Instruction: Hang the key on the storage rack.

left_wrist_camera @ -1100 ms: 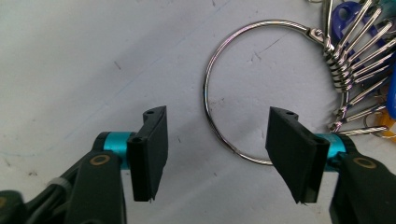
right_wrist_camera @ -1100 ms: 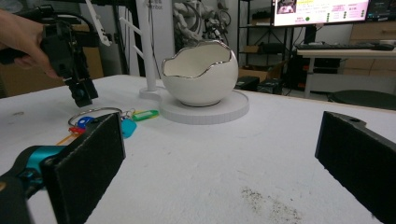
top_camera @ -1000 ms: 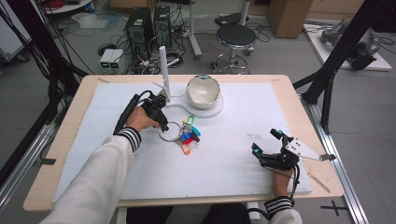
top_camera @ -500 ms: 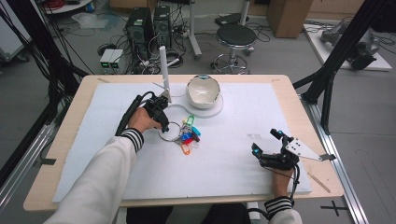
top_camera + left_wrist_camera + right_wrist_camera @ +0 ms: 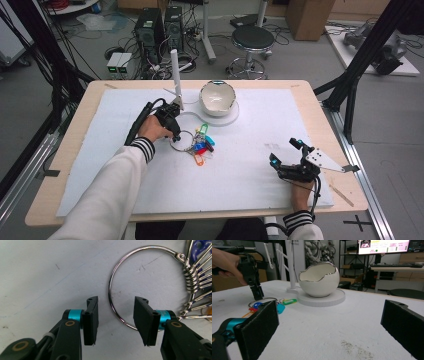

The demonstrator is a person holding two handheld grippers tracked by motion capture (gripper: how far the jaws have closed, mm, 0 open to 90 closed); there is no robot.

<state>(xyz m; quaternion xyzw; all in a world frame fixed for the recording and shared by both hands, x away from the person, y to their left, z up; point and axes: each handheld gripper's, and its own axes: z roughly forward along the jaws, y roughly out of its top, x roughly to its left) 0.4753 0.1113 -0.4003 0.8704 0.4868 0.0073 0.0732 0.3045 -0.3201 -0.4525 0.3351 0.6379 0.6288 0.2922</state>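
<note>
Partly cut off at the left gripper view's three o'clock edge, the key ring (image 5: 117, 277) lies on the mat; the left gripper (image 5: 116, 320), jaws closing since earlier, straddles its wire untouched. Right gripper (image 5: 286, 152) stands wide, empty.

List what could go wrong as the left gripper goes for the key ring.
1. The left gripper straddles the thin wire of the key ring, with jaws just closing and pads not yet on it. The wire lies flat on the white mat, so the pads may slip past it.
2. The tagged keys hang bunched on one side, so a lift would likely swing or tilt the ring.
3. The egg-shaped bowl stands close behind and could be knocked.
</note>
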